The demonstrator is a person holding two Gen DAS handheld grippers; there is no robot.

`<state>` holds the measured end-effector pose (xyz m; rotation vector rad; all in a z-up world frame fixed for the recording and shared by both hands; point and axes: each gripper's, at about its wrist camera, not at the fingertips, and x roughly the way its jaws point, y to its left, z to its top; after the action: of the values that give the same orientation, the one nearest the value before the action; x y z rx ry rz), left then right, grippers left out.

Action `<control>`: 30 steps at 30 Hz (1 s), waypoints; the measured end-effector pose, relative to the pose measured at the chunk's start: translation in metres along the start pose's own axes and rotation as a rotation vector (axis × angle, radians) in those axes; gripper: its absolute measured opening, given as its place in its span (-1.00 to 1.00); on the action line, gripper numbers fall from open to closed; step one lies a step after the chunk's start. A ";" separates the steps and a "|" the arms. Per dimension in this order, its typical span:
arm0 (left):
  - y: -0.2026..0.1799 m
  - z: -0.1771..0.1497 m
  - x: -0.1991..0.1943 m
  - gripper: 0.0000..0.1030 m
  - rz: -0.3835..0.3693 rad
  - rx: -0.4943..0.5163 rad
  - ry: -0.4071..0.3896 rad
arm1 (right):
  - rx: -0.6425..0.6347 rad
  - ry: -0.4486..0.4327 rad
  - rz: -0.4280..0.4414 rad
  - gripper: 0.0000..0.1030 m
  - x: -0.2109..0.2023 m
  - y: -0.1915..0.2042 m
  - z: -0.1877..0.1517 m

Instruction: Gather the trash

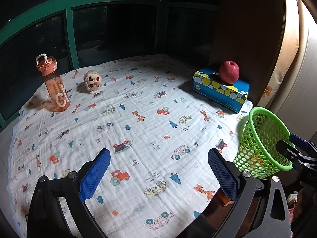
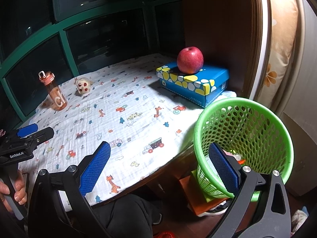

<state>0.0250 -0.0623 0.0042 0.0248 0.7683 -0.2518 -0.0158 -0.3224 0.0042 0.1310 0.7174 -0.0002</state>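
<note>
Mesh of the green basket obscures its contents.
</note>
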 end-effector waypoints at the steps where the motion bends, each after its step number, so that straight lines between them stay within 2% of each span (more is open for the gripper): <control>1: 0.000 0.000 -0.001 0.85 0.001 0.000 -0.002 | 0.000 -0.002 -0.001 0.91 0.000 0.000 0.000; 30: 0.002 -0.001 -0.010 0.85 0.052 -0.019 -0.058 | -0.005 -0.005 0.009 0.91 0.002 0.003 0.001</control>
<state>0.0183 -0.0580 0.0103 0.0192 0.7117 -0.1947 -0.0136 -0.3189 0.0037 0.1296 0.7115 0.0093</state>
